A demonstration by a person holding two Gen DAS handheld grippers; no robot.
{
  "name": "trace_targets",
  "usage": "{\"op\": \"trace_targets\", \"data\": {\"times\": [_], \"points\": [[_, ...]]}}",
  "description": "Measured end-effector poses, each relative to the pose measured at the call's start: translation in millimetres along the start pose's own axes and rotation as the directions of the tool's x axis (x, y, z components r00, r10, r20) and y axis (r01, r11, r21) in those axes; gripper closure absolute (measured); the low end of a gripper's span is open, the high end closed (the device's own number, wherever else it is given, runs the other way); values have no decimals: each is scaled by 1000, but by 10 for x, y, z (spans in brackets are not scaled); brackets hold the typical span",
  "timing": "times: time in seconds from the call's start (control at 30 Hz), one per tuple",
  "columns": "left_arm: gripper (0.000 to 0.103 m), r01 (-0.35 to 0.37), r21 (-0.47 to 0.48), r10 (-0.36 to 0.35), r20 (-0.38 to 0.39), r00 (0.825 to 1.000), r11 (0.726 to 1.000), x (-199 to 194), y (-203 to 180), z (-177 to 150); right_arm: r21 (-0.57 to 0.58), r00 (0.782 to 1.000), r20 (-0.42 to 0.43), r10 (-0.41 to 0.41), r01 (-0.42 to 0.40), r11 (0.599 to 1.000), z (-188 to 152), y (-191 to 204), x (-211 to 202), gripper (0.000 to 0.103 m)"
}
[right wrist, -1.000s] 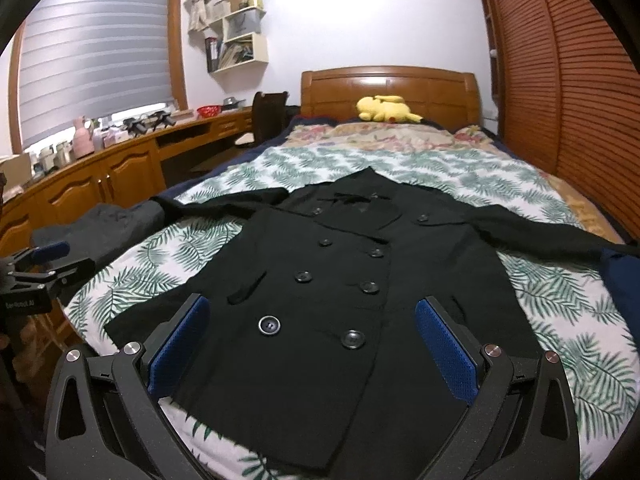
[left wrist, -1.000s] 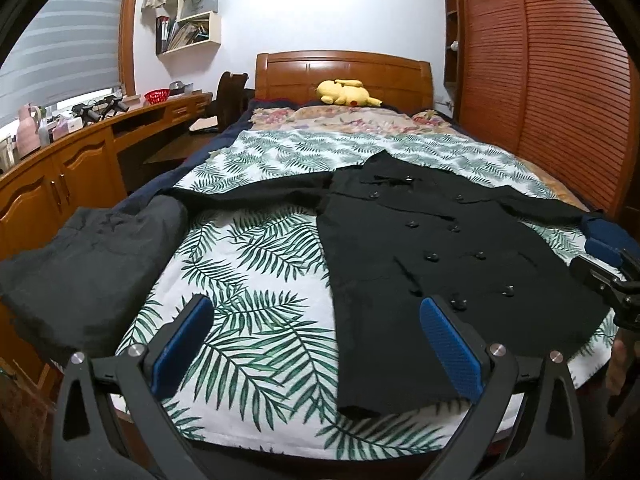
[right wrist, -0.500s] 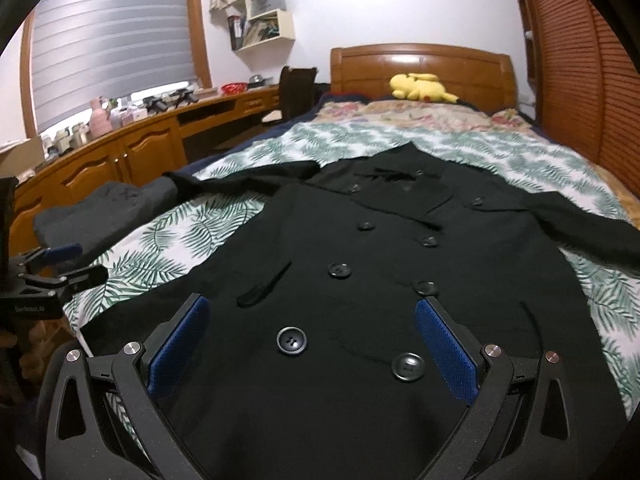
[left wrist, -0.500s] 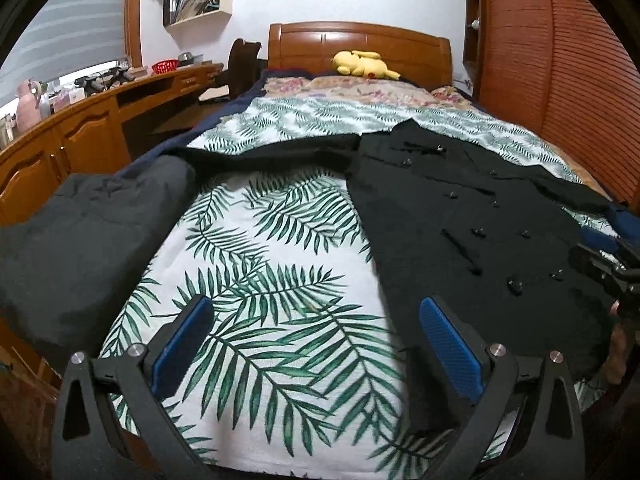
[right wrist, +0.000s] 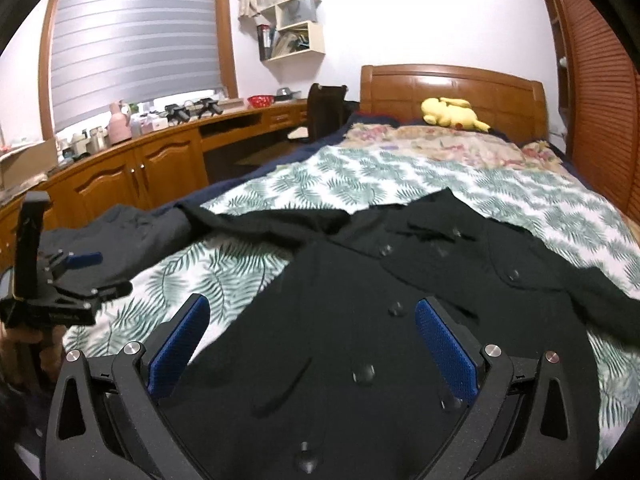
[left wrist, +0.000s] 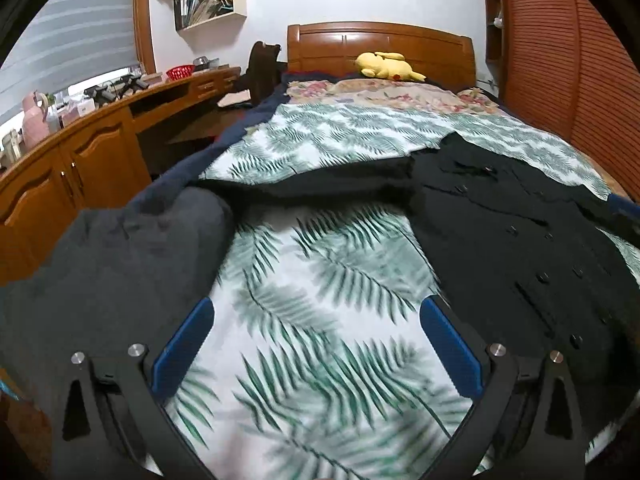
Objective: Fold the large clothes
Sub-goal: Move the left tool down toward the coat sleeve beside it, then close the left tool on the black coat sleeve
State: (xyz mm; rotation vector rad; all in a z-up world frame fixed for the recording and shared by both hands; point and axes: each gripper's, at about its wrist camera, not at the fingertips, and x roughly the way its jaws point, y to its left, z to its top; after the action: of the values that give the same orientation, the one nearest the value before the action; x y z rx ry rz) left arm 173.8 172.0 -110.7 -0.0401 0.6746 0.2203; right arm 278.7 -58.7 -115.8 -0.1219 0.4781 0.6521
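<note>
Coat (right wrist: 400, 320), black and double-breasted, lies flat and face up on the leaf-print sheet (left wrist: 320, 280) of the bed, collar toward the headboard (right wrist: 452, 84), hem toward the tongs. Its front panel with the rows of buttons fills the space just ahead of and under the right gripper (right wrist: 312, 344), whose blue-padded fingers stand wide apart with nothing between them. One sleeve (left wrist: 320, 188) stretches out to the left, across the sheet ahead of the left gripper (left wrist: 316, 344), and its end reaches a grey garment (left wrist: 112, 264) heaped at the bed's left edge. The left gripper hangs over bare sheet, with the coat's edge just to its right and the grey garment to its left; its fingers are also spread wide and hold nothing. In the right wrist view the left gripper (right wrist: 80, 276) shows far to the left, low by the bed edge. Far ahead, a yellow plush toy (left wrist: 386, 66) lies by the headboard.
</note>
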Motion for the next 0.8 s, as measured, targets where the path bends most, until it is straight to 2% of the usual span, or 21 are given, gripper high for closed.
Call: {"op": "trace_targets", "data": {"times": [0.17, 0.3, 0.4, 0.6, 0.8], "points": [[0, 8, -17, -8, -18, 1000, 1000, 261, 197, 262, -7, 998, -60, -2, 2, 1000, -61, -66, 481, 0], [0, -13, -14, 12, -58, 998, 1000, 591, 315, 385, -91, 996, -49, -71, 66, 994, -258, -58, 679, 0], [0, 8, -38, -11, -101, 995, 999, 888, 427, 443, -90, 991, -114, -73, 63, 994, -374, -93, 843, 0], [0, 58, -113, -72, -121, 990, 992, 1345, 603, 651, -55, 988, -137, -64, 57, 997, -438, -191, 917, 0], [16, 68, -186, -89, -104, 991, 980, 1638, 770, 905, -53, 986, -155, -67, 60, 997, -475, -167, 959, 0]]}}
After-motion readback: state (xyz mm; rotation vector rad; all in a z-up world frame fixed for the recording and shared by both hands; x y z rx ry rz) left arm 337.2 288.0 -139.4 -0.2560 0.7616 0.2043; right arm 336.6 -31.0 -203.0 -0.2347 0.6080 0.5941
